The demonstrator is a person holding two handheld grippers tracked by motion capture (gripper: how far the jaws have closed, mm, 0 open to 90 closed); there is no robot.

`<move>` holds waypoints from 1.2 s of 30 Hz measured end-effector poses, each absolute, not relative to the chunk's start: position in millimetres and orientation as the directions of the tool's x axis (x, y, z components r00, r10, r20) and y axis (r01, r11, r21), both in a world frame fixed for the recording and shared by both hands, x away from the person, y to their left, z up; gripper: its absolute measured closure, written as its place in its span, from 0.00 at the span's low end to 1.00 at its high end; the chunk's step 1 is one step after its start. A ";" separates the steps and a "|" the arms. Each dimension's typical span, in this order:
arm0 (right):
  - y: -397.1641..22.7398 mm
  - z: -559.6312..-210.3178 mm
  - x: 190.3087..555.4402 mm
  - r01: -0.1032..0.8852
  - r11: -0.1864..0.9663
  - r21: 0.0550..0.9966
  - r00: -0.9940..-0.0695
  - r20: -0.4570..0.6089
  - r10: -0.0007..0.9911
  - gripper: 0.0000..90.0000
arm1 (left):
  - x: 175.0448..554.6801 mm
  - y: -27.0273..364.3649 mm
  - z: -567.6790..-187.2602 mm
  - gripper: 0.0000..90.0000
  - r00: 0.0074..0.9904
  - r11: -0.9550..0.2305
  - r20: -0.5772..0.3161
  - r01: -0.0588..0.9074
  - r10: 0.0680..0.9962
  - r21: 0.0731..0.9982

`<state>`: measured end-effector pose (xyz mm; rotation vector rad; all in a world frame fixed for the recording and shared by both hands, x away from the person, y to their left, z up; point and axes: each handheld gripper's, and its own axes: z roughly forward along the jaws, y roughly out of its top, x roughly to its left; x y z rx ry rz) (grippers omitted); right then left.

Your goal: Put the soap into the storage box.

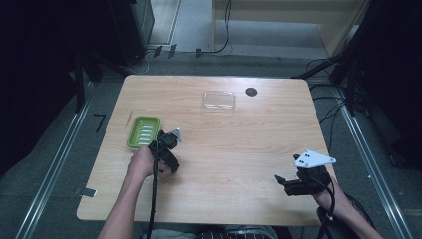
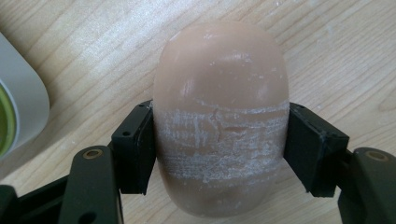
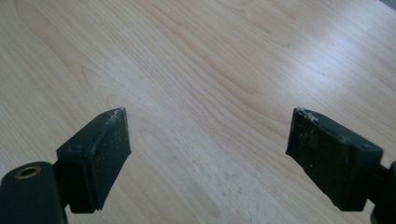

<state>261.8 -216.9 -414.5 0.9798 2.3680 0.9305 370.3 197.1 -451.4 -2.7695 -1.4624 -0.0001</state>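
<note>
A tan oval bar of soap [image 2: 219, 84], scuffed white around its middle, lies on the wooden table [image 1: 239, 144]. My left gripper [image 2: 219, 149] is shut on it, a black pad pressing each long side. In the high view the left gripper [image 1: 163, 139] sits just right of a green soap dish [image 1: 144, 131], whose pale outer rim [image 2: 23, 107] appears at the left edge of the left gripper view. My right gripper [image 1: 279, 181] rests near the table's front right, open, with bare wood between its fingers [image 3: 100, 149].
A clear plastic lid [image 1: 218, 99] lies at the back middle of the table, with a small black round disc [image 1: 251, 91] beside it. Cables run on the floor beyond the far edge. A thin stick [image 1: 129, 119] lies left of the dish.
</note>
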 end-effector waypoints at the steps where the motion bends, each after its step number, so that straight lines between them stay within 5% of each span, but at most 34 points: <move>1: -217.2 -414.6 261.9 0.457 0.532 0.713 -0.671 -0.117 0.732 0.15 | 370.3 197.1 -451.4 0.37 0.564 -0.564 0.005 0.826 0.826 -0.009; 36: -218.6 -413.8 257.0 0.456 0.529 0.716 -0.661 -0.126 0.740 0.15 | 361.9 206.5 -416.9 0.38 0.614 -0.614 0.016 0.789 0.789 0.012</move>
